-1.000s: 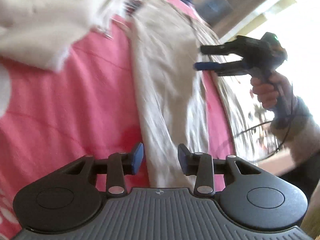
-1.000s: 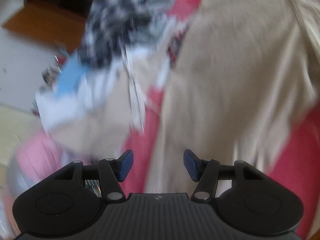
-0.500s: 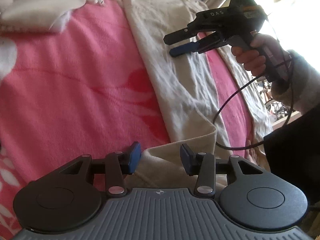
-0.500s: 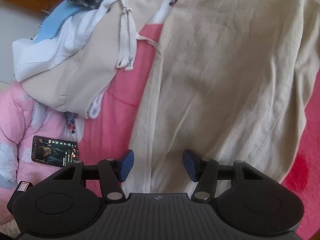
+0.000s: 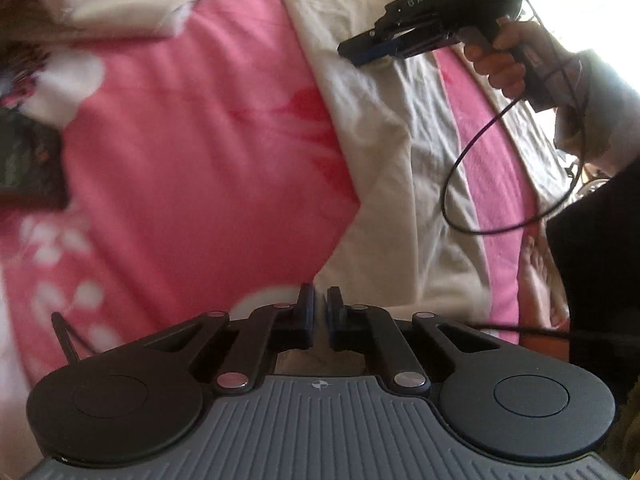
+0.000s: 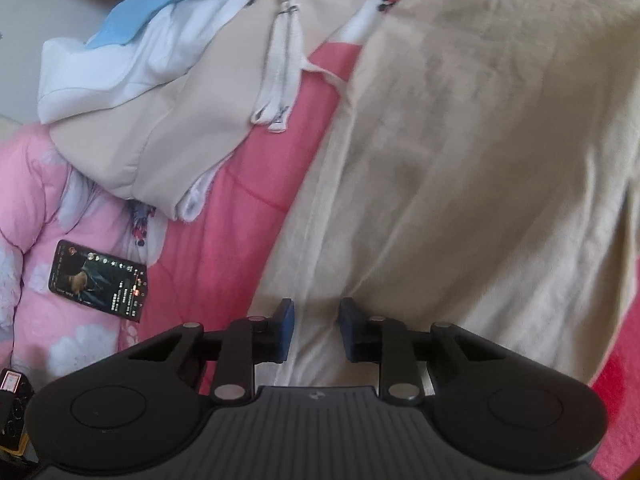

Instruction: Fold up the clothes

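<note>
Left wrist view: beige trousers (image 5: 384, 152) are laid lengthwise on the pink bedspread (image 5: 208, 152), apparently spread for folding. The left gripper (image 5: 320, 310) is pitched steeply down, jaws brought together at the hem; cloth between the pads cannot be confirmed.

Right wrist view: the right gripper (image 6: 315, 326) is angled down over the trousers' side seam, jaws narrowing, fabric lying between them, not yet pinched.

Trousers (image 6: 460, 140): spread on the bed (image 6: 240, 200).
Clothes pile (image 6: 160, 92): left of trousers.
Phone (image 6: 98, 278): before the pile.
</note>
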A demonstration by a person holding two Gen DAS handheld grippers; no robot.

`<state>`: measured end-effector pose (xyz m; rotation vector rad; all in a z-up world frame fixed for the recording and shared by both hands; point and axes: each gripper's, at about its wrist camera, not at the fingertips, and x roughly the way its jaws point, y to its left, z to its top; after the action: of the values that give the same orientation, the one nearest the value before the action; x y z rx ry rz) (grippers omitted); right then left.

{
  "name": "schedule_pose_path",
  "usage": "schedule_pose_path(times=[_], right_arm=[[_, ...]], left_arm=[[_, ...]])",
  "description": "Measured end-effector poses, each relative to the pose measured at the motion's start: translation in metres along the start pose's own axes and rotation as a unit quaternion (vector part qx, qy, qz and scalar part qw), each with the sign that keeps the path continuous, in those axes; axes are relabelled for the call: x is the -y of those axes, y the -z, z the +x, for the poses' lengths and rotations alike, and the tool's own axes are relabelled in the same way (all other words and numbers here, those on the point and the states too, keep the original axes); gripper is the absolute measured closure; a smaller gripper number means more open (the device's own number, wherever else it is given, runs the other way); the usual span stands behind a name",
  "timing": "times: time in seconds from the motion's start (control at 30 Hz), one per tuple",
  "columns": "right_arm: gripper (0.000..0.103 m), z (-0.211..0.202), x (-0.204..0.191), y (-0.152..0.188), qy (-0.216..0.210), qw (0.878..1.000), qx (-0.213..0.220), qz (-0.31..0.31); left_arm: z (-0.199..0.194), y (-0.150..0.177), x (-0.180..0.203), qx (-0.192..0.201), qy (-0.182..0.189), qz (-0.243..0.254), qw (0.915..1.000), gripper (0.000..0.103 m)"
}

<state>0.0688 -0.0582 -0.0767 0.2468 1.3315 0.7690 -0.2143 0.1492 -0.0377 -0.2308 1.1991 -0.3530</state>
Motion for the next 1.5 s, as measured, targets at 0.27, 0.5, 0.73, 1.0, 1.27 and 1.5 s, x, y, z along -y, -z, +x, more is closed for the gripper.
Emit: schedule_pose_path(times=[0.27, 0.5, 0.73, 1.0, 1.27, 1.5], right_arm=[[0.083, 0.031, -0.033, -0.017, -0.033, 0.999, 0.002, -0.031], [0.086, 0.066, -0.071, -0.032, -0.035, 0.995, 0.018, -0.095], [0.085, 0.052, -0.064, -0.052, -0.051, 0.994, 0.066, -0.065], [0.085, 0.038, -0.011, -0.106, 0.129, 0.980, 0.141, -0.047], [0.082, 0.027, -0.042, -0.083, -0.056, 0.982, 0.145, -0.111], [0.077, -0.078, 0.017, -0.039, -0.113, 0.984, 0.100, -0.093]], left_arm=[[-0.009, 0.029, 0.006, -0.020, -0.025, -0.013, 0.9994, 0.100], [-0.012, 0.039, -0.006, -0.018, -0.018, -0.057, 0.9981, 0.100], [-0.006, 0.041, -0.011, -0.021, -0.006, -0.065, 0.9977, 0.099], [0.001, 0.038, -0.028, -0.039, 0.028, -0.108, 0.9930, 0.094], [-0.021, 0.032, -0.055, -0.012, 0.037, -0.188, 0.9815, 0.066], [-0.023, 0.028, -0.064, -0.007, 0.052, -0.189, 0.9807, 0.063]])
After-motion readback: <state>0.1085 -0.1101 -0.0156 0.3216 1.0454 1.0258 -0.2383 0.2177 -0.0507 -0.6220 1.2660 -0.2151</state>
